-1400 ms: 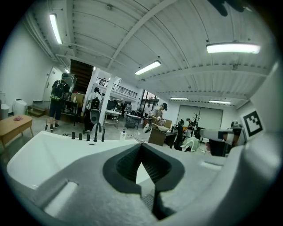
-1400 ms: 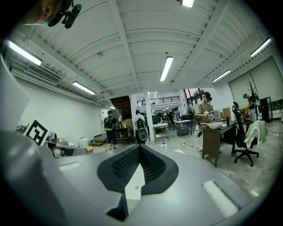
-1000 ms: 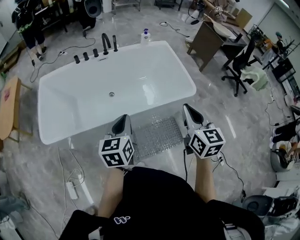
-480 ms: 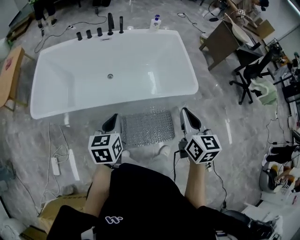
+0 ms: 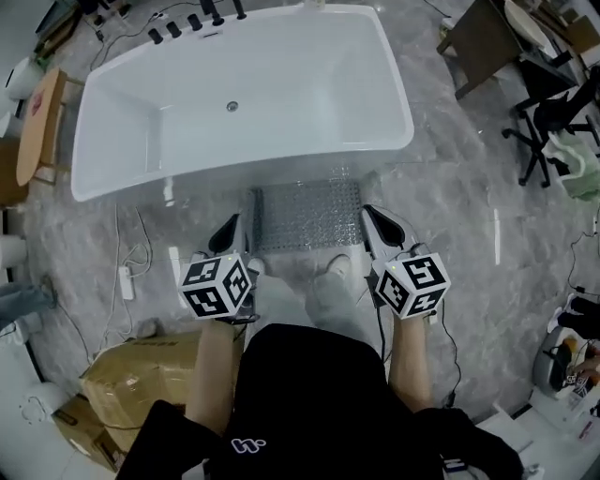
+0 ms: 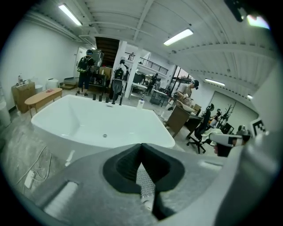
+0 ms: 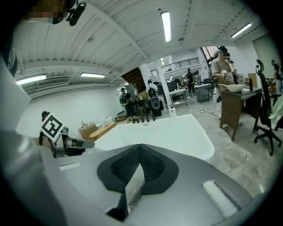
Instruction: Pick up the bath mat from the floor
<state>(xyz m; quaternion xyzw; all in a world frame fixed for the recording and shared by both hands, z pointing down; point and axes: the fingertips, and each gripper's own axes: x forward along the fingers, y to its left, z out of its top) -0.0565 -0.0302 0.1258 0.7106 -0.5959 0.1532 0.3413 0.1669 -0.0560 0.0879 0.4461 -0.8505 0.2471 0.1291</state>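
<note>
Grey marbled floor [image 5: 450, 216], glossy, with loose cables trailing across it; head view taken as the clock face.

1. Bathtub [image 5: 281, 84], white, free-standing, at 12 o'clock. Drain in the basin, black taps [image 5: 187, 17] on the far rim. It shows in the left gripper view [image 6: 88, 119] and the right gripper view [image 7: 177, 132] as well.
2. Bath mat [image 5: 307, 216], clear and studded, flat on the floor at 12 o'clock. Its far edge lies at the foot of the tub, its near edge just ahead of my shoes [image 5: 333, 267]. A strip of its studs shows below my left jaws in the left gripper view [image 6: 145, 183].
3. My left gripper [image 5: 229, 231], at 11 o'clock, tip just beside the mat's left near corner. Its own view [image 6: 141, 146] shows the jaws clenched together, pad against pad, with nothing between them.
4. My right gripper [image 5: 373, 220], at 1 o'clock, tip by the mat's right edge. Its own view [image 7: 140, 146] shows the jaws pressed together and empty. The mat lies between the two tips; neither holds it.
5. Cardboard box [image 5: 141, 375], at 8 o'clock, on the floor beside me.
6. Power strip [image 5: 125, 281], white, at 9 o'clock, with a cable loop beside it.
7. Wooden bench [image 5: 42, 117], at 10 o'clock, left of the tub.
8. Office chair [image 5: 553, 122], black, at 2 o'clock, well apart from the tub.
9. People [image 6: 85, 66] standing beyond the tub's far end in the left gripper view; another person [image 7: 221, 62] at a desk in the right gripper view.
</note>
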